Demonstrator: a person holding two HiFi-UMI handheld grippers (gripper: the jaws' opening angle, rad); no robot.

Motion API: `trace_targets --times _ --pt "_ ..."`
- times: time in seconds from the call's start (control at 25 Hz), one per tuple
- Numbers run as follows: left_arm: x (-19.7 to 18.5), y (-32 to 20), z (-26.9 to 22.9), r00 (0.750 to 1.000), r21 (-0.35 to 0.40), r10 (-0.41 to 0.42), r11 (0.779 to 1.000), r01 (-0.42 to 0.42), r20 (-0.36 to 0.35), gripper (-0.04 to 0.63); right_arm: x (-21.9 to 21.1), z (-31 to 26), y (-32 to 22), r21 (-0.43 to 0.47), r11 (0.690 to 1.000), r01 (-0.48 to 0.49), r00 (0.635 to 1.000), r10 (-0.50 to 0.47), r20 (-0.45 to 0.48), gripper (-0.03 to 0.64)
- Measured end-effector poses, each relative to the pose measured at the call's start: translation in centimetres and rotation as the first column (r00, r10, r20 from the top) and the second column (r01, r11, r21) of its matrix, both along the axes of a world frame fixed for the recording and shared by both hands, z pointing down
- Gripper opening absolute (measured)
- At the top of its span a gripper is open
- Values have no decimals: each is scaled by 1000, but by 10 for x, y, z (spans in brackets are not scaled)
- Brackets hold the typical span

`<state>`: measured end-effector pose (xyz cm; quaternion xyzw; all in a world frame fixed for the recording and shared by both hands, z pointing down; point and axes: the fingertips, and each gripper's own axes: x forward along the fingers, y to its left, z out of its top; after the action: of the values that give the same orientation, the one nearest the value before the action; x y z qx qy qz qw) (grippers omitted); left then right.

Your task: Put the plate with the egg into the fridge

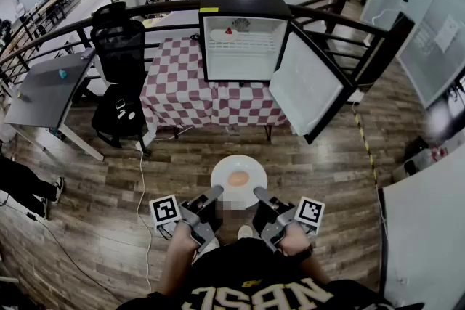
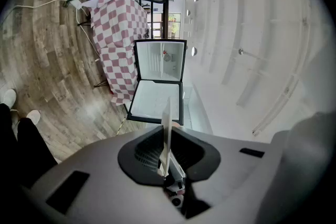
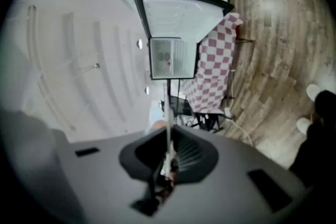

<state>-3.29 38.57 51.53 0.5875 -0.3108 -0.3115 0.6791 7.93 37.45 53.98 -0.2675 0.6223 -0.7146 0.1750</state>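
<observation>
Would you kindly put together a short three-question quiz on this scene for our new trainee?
1. True or false: the door of the fridge stands open.
2. What holds the plate with the egg? A) a bare hand B) the left gripper and the right gripper, at opposite rims C) nothing; it lies on the floor
3. Fill in: the cloth under the fridge has a red-and-white ____ pattern.
Key: 1 true; 2 B; 3 checkered.

Path: wooden floor point(image 1: 196, 156) is left bare up to the checked table point(image 1: 178, 94).
Entry: fridge point(image 1: 243, 47) is stood open, door point(image 1: 309, 87) swung out rightward.
</observation>
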Motion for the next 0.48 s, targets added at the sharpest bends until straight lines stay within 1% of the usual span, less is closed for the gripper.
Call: trace_targets --times 0.12,0.24,0.32,0.48 --pt "6 -16 -1 999 17 -38 999 38 16 44 6 -3 -16 13 1000 16 1000 -16 12 32" --pt "20 -33 -2 998 20 -68 997 69 -6 44 19 -7 -32 39 999 7 1000 -7 0 32" --pt "30 -40 -3 997 18 -72 997 72 -13 44 28 -8 -40 53 999 10 1000 -10 2 32" --pt "50 -49 3 998 -7 -68 998 68 -12 44 48 -7 -50 53 999 8 998 -11 57 32"
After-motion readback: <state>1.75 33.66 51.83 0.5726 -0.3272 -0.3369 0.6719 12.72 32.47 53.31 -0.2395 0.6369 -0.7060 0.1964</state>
